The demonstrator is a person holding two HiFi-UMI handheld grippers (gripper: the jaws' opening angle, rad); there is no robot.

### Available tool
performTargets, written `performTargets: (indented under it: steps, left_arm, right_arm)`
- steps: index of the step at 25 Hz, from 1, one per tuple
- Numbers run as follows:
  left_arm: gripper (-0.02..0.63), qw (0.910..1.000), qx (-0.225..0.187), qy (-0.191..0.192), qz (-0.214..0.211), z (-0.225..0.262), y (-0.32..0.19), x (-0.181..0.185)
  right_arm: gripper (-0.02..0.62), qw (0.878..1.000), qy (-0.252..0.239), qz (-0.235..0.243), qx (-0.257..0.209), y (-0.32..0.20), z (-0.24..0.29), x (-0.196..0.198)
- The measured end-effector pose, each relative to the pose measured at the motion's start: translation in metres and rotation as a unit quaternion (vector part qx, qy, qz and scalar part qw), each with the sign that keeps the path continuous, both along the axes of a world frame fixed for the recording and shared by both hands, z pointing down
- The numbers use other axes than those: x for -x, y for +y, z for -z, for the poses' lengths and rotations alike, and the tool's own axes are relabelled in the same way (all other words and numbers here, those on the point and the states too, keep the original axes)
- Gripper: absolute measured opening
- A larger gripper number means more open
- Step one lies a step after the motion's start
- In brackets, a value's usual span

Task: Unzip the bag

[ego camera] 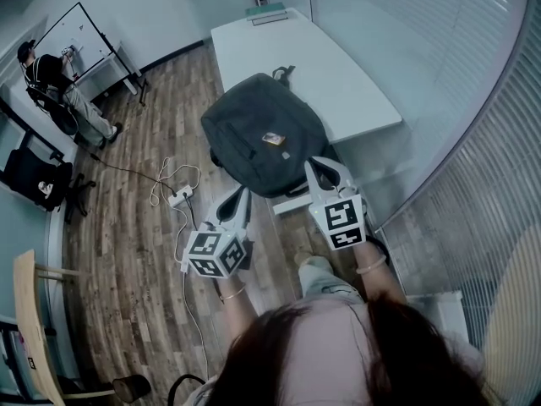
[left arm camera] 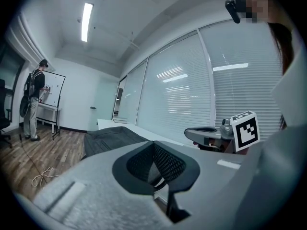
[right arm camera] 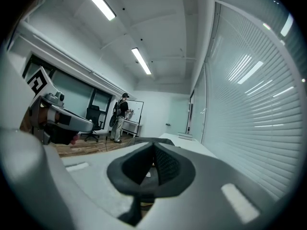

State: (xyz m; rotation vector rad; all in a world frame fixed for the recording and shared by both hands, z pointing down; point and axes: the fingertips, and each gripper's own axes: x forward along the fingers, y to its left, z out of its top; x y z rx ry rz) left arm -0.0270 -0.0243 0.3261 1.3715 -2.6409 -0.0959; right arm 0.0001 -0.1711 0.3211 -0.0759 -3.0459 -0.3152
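A black backpack lies flat on the near end of the white table, its handle pointing away and a small tag on top. Both grippers hover short of its near edge, touching nothing. My left gripper is shut and empty, off the bag's near left corner. My right gripper is shut and empty by the near right corner. In the left gripper view, the closed left gripper points at the backpack. In the right gripper view, the right gripper is also closed.
A power strip with cables lies on the wood floor left of the table. A person stands at a whiteboard far left, near an office chair. A glass wall with blinds runs along the right.
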Motion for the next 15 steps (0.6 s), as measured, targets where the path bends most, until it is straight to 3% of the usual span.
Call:
performTargets:
  steps: [15]
  left_arm:
    - [0.01, 0.9997, 0.0, -0.008, -0.022, -0.008, -0.006, -0.013]
  right_arm:
    - [0.003, 1.0, -0.002, -0.016, -0.008, -0.002, -0.002, -0.019]
